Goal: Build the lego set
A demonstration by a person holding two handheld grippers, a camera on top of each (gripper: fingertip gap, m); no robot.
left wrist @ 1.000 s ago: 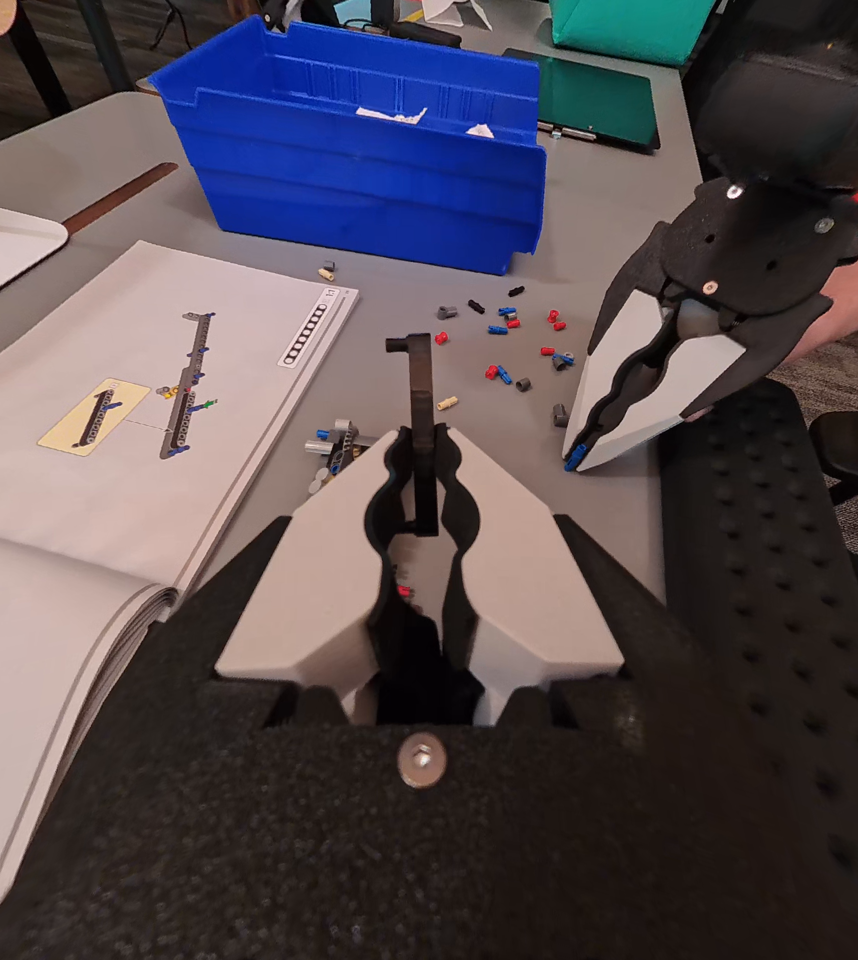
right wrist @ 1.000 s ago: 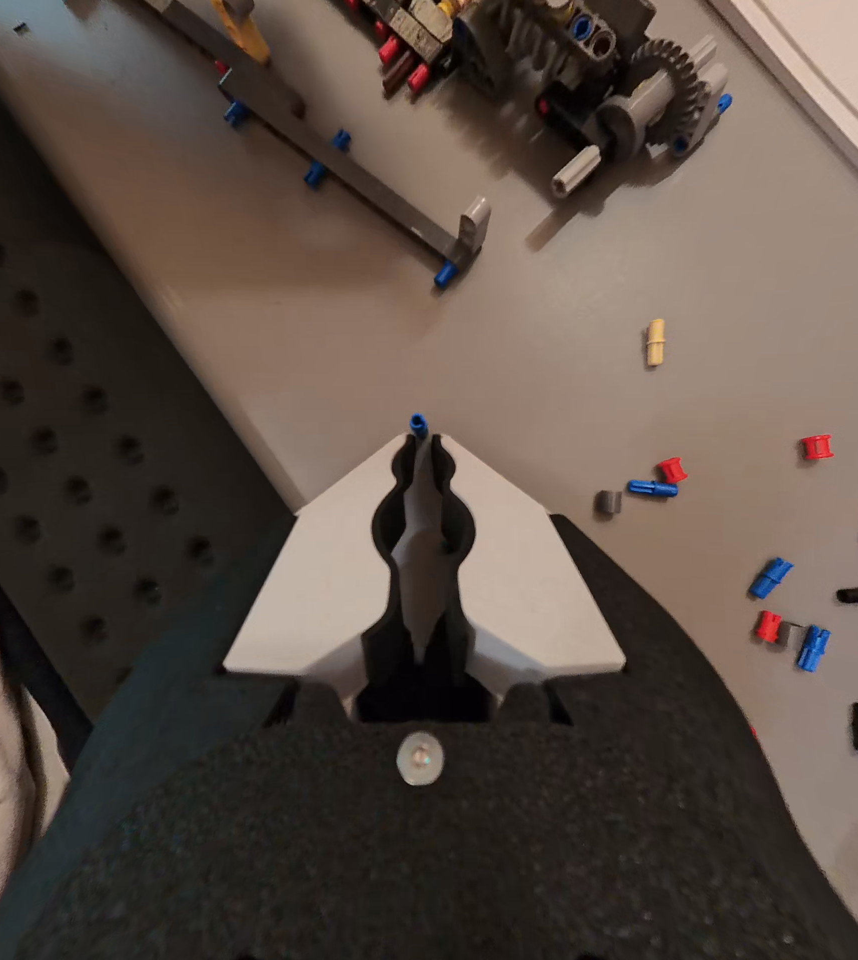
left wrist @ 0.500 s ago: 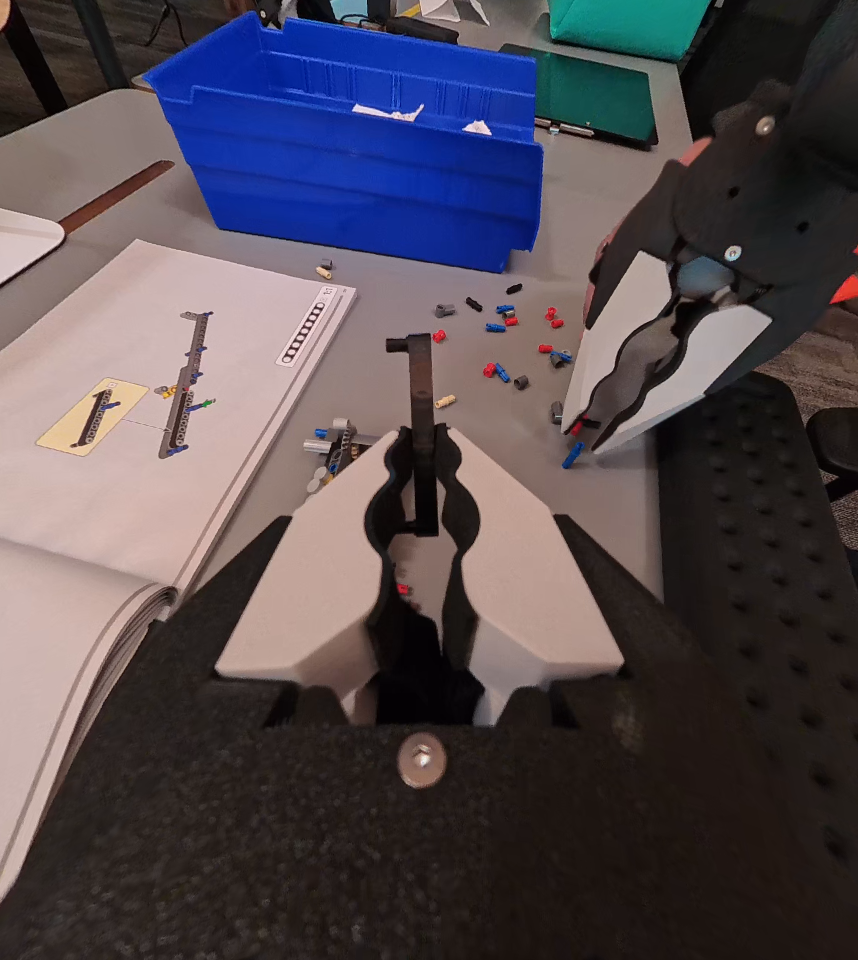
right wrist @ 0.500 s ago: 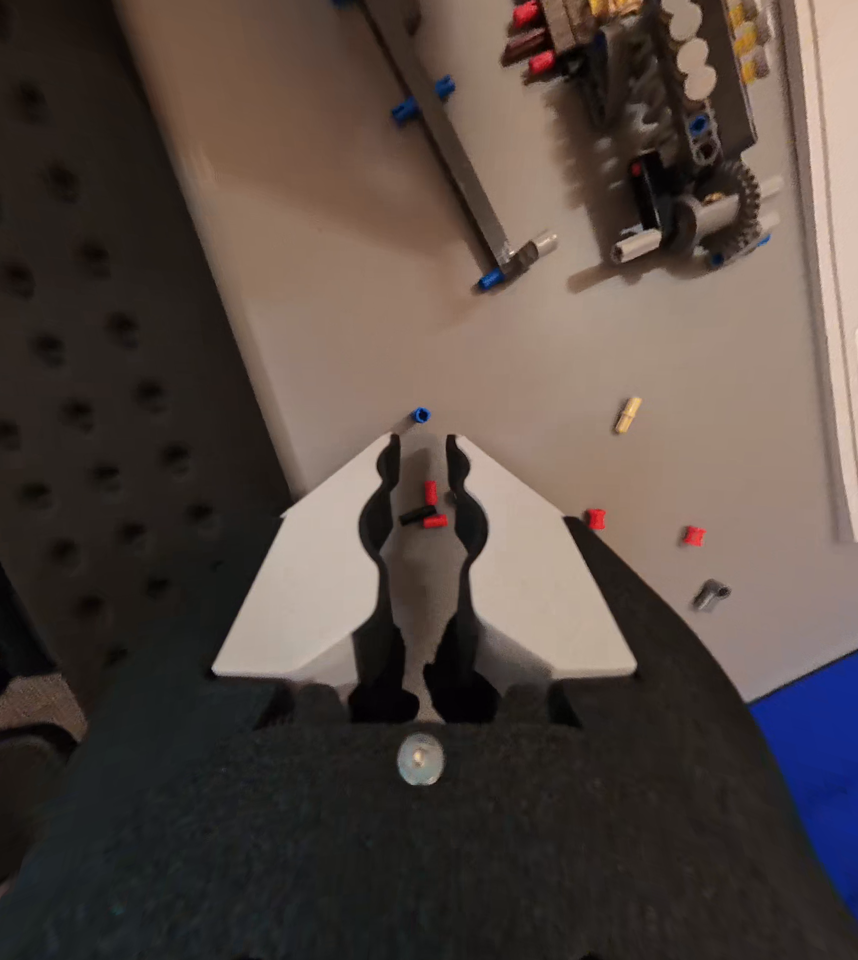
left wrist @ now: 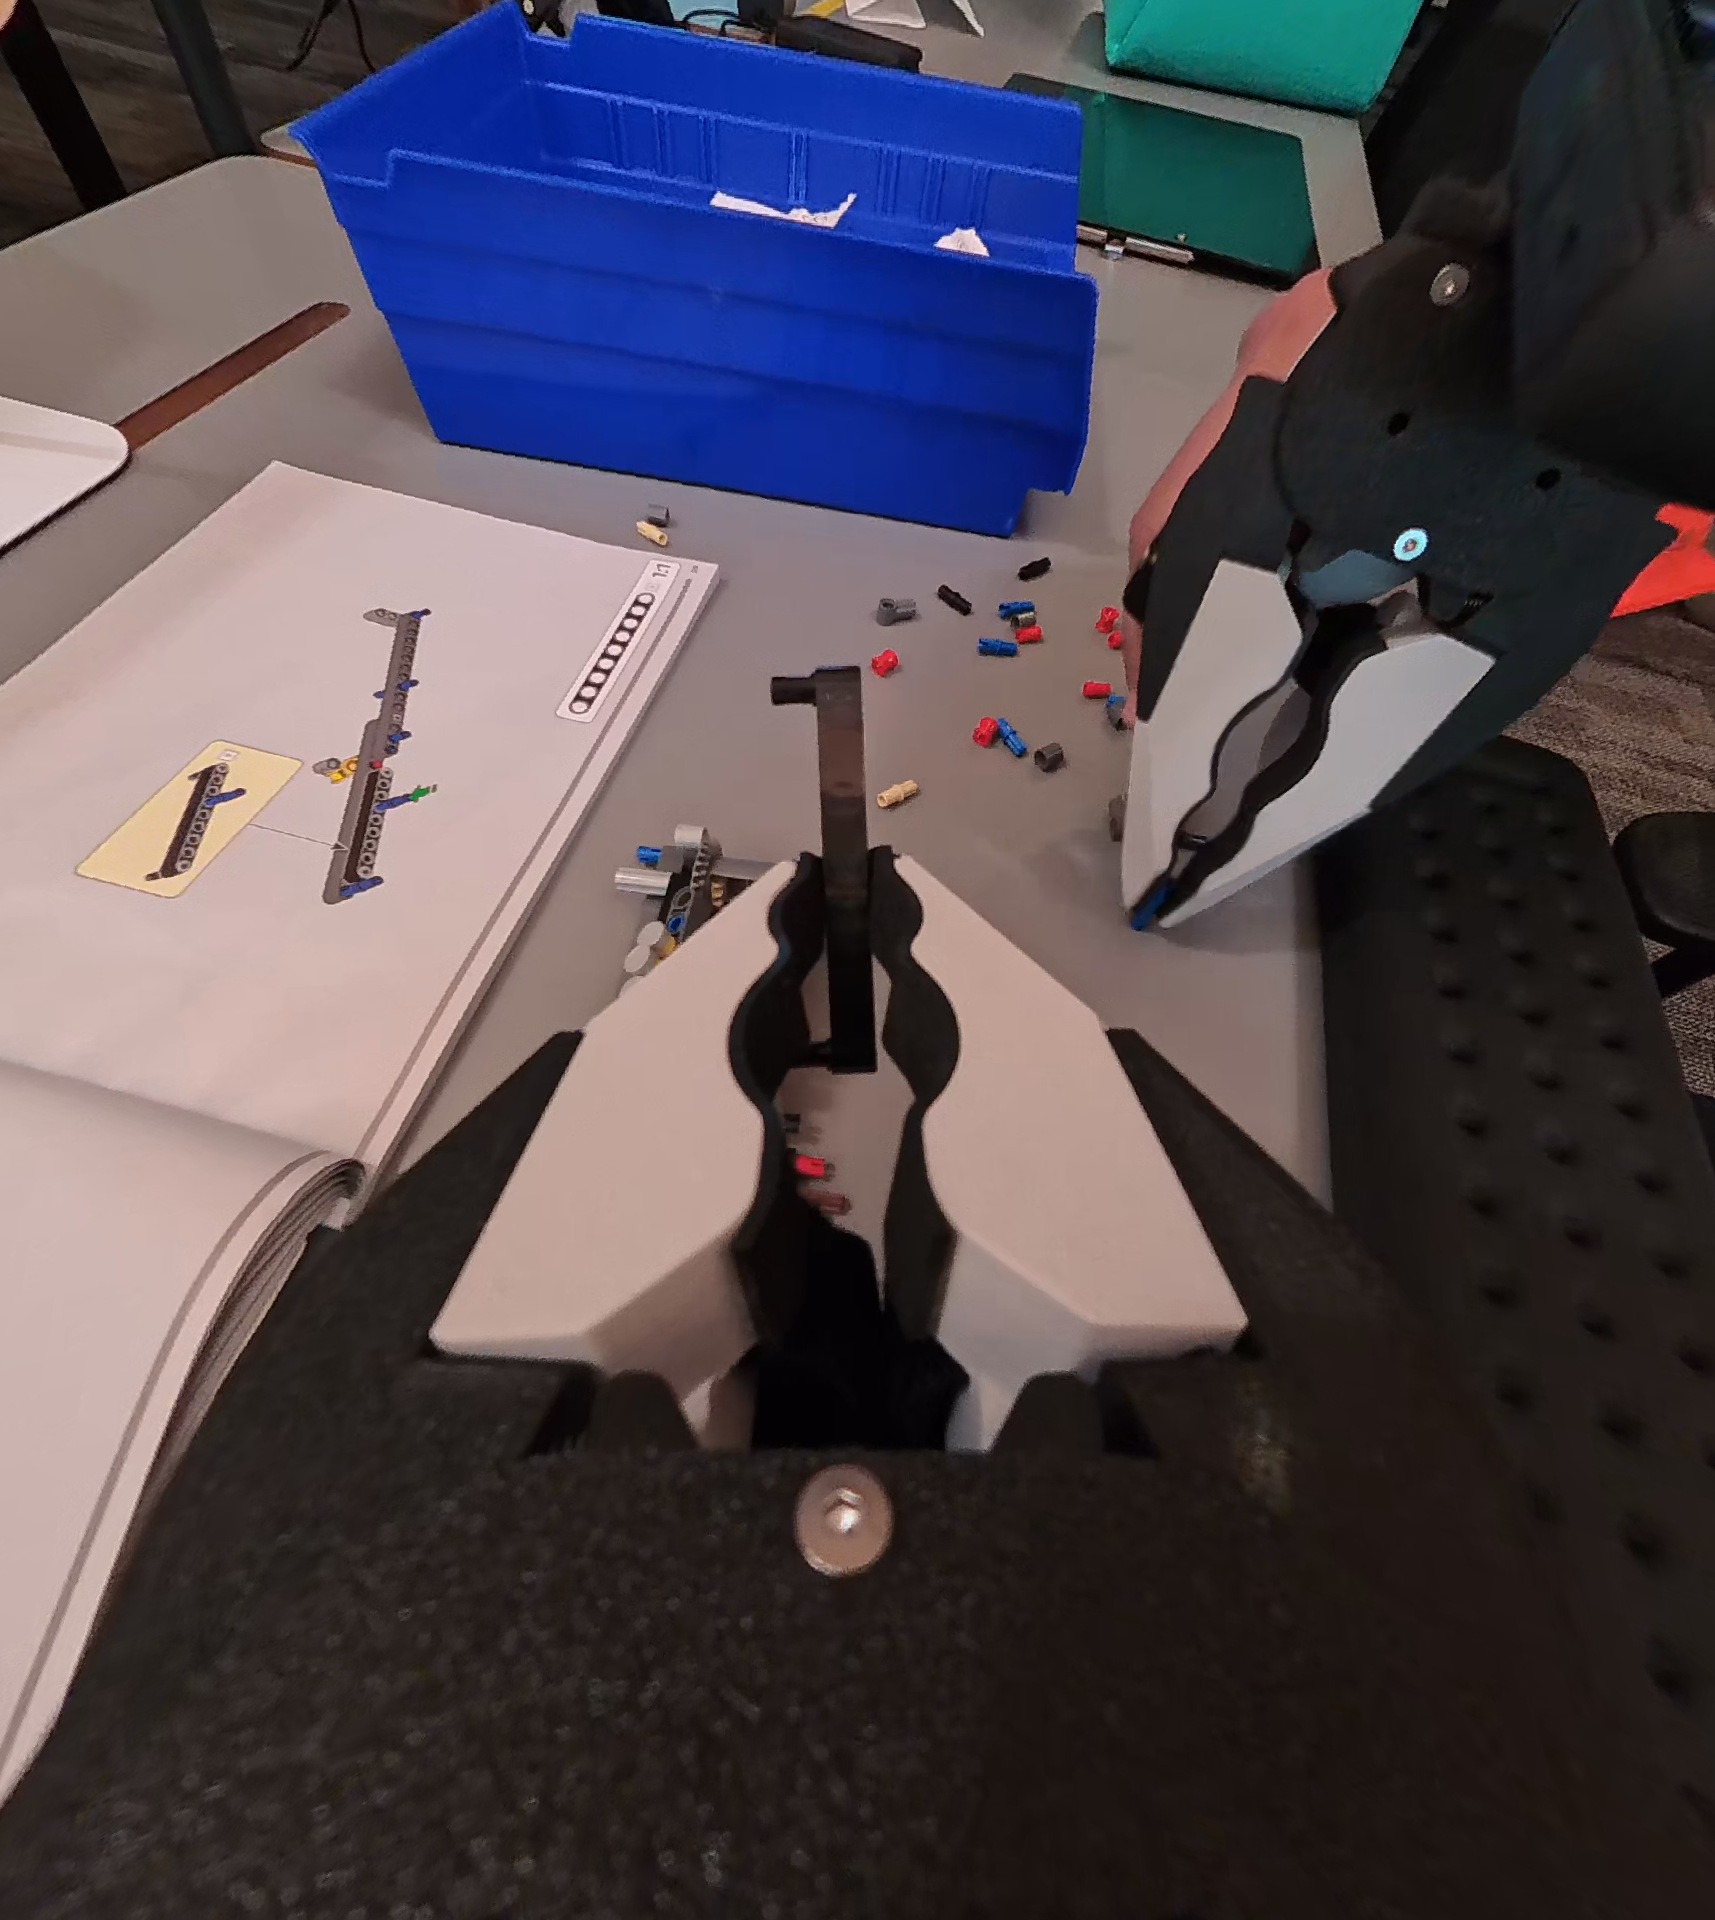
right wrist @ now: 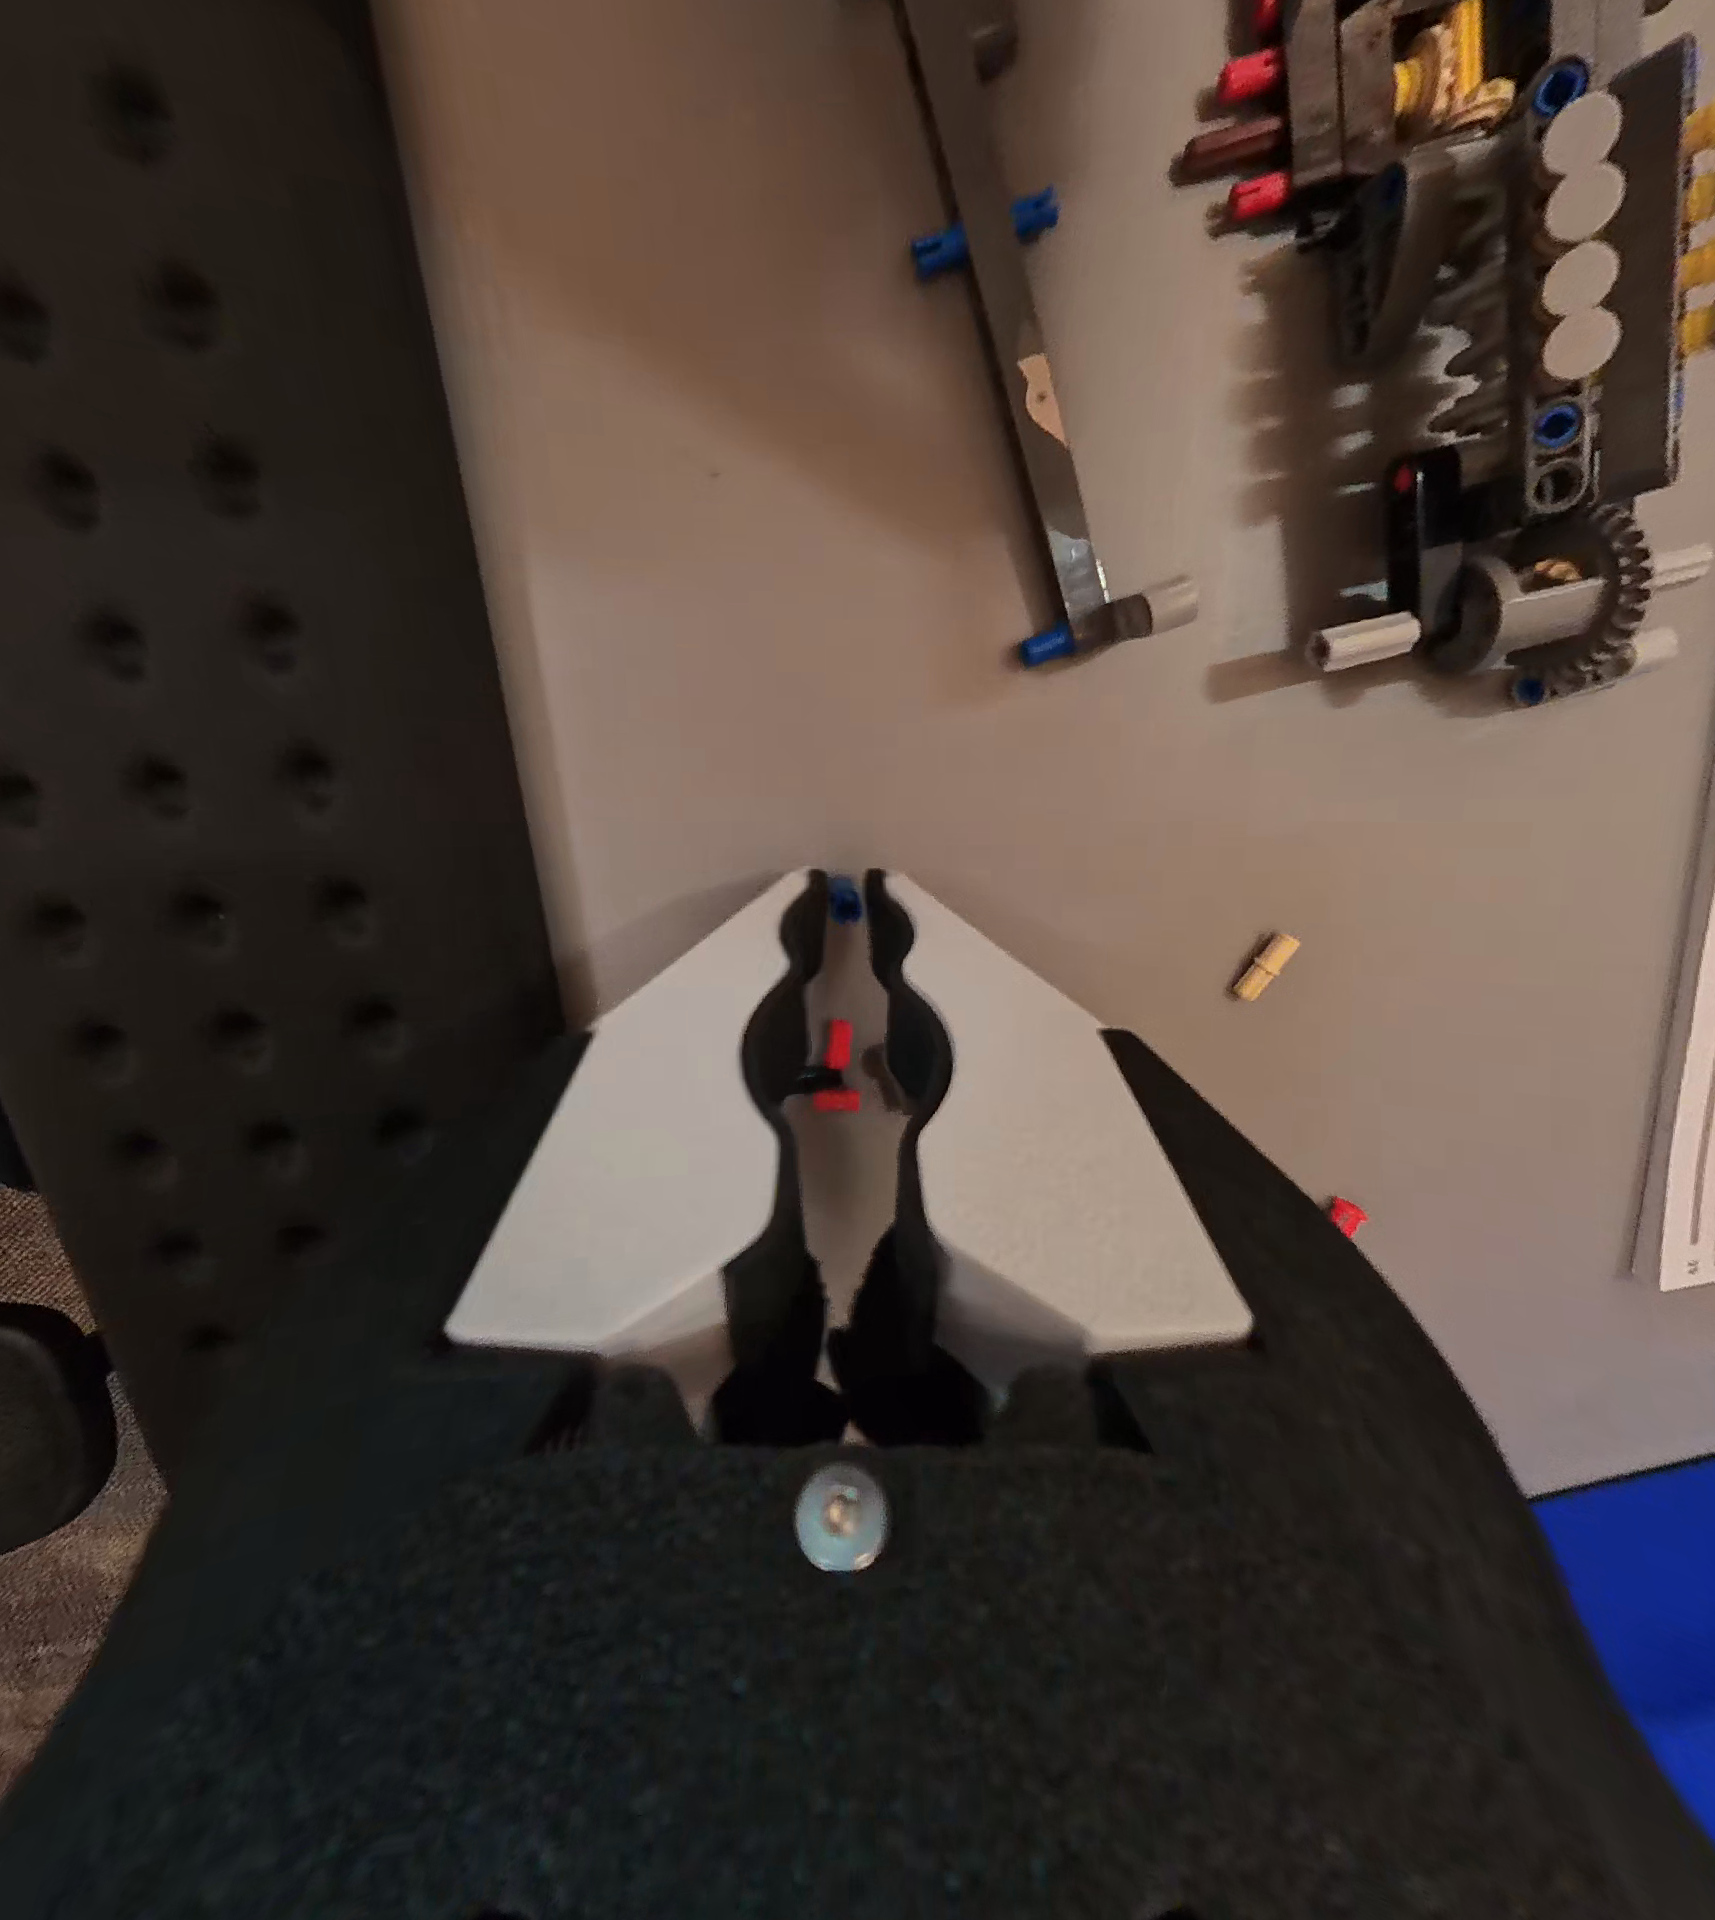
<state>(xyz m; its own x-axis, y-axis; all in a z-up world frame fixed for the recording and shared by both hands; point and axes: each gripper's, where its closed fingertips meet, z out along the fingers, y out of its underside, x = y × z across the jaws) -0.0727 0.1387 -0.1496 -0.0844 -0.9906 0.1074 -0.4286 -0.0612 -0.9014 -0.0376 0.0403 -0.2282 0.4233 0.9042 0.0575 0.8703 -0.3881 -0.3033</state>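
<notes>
Left gripper [left wrist: 840, 873] fingers clamped on black beam [left wrist: 840, 790]; right gripper [right wrist: 842, 891] fingers slightly apart around blue pin [right wrist: 841, 898].

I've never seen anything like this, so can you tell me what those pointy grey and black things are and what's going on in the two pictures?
Those are grabbing tools with two fingers. A person holds one in each hand, and each has a camera looking along its fingers. One picture comes from the left tool, pinching a black lego beam upright. The other comes from the right tool, which points down at the grey table, its tips around a little blue pin. Also lying there: an open instruction book, a blue bin, scattered small pieces and a half-built model.
</notes>
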